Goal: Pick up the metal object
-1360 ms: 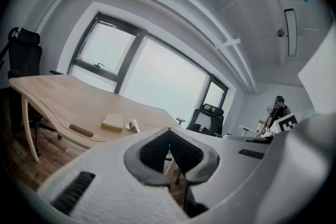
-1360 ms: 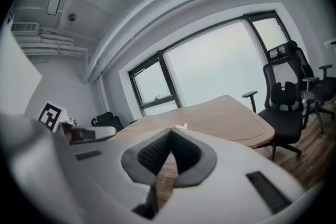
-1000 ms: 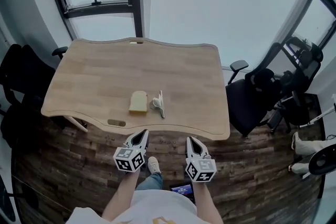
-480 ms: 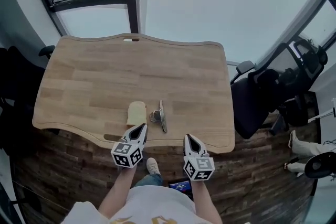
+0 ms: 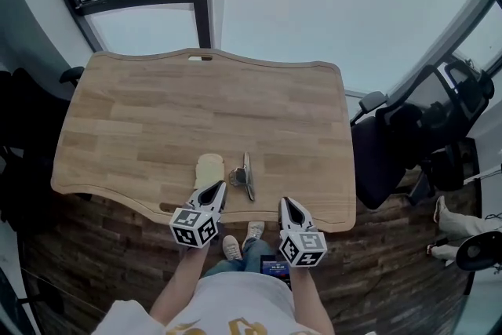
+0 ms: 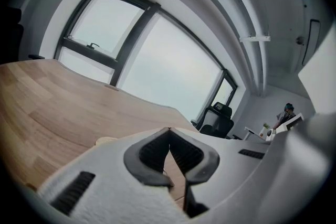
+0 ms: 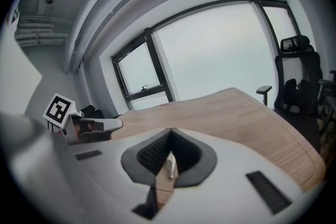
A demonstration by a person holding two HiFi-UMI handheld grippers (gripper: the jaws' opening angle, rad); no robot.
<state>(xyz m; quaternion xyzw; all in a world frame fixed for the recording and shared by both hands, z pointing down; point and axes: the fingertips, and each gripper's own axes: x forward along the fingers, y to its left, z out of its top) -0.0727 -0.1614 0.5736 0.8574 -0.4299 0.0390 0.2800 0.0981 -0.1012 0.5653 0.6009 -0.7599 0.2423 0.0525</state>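
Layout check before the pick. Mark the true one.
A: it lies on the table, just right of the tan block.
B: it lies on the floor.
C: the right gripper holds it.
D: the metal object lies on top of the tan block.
A: in the head view the metal object rests on the wooden table just right of the tan block, near the front edge.

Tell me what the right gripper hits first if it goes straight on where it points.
Probably the bare wooden table top, just right of the metal object. The right gripper, jaws together, tilts slightly down, and in the head view its line passes the object's right side; depth is unclear.
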